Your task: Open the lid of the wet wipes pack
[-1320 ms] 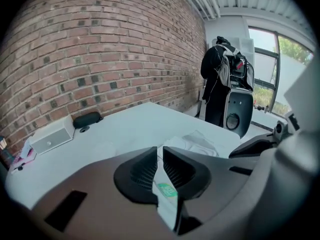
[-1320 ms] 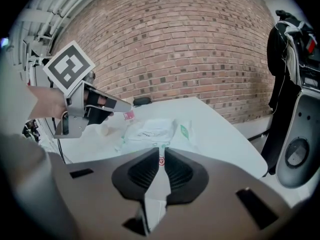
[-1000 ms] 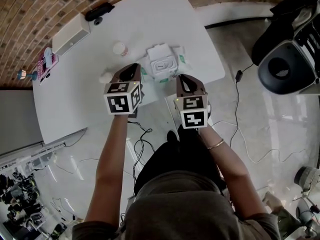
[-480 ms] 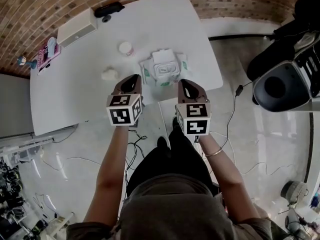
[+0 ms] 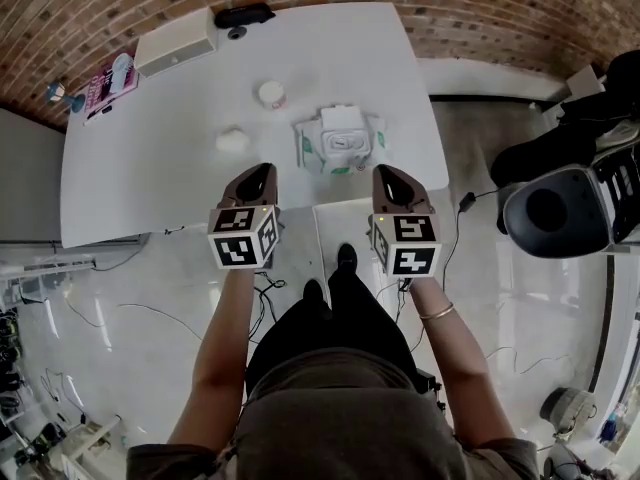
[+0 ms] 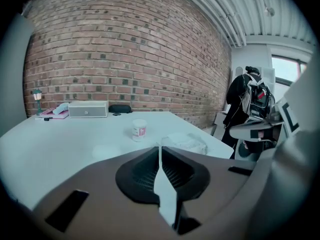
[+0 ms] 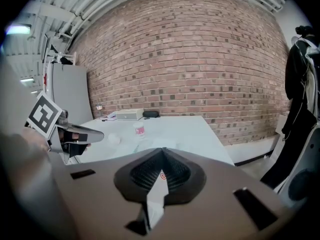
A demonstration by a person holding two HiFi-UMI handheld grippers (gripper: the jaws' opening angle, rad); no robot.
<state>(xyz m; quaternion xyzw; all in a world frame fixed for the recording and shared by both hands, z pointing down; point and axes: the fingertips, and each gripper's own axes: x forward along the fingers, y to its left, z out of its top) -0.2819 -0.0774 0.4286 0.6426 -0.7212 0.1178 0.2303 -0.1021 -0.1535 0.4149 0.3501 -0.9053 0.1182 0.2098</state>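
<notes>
- Table [image 5: 150,168] in the head view is white and backs onto a brick wall. The wipes pack [image 5: 342,140] lies near its front edge, right of the middle.
- The pack is too small in this view to tell whether its lid is up or down.
- The left gripper [image 5: 262,172] and the right gripper [image 5: 386,174] hang with their tips over the table's near edge, one on each side of the pack and apart from it. Their marker cubes hide the hands.
- Behind the pack stands a small jar [image 5: 271,93]. To its left lies a white lump [image 5: 232,140] whose kind is unclear. A white box [image 5: 176,41] and a black object [image 5: 245,15] sit at the far edge.
- In the left gripper view the left gripper's jaws are pressed together, with only a thin slit between them and nothing in it.
- The pack shows just beyond the tips, a little to the right, and the gripper's body hides its lower part. The jar stands farther back.
- The right gripper is a grey blur at the right edge of this view, cut off by the frame.
- In the right gripper view the right gripper's jaws are also clenched together and empty.
- The pack is mostly hidden behind them here, a pale shape that is hard to make out.
- The jar stands beyond them, and the left gripper with its cube shows at the left edge.
</notes>
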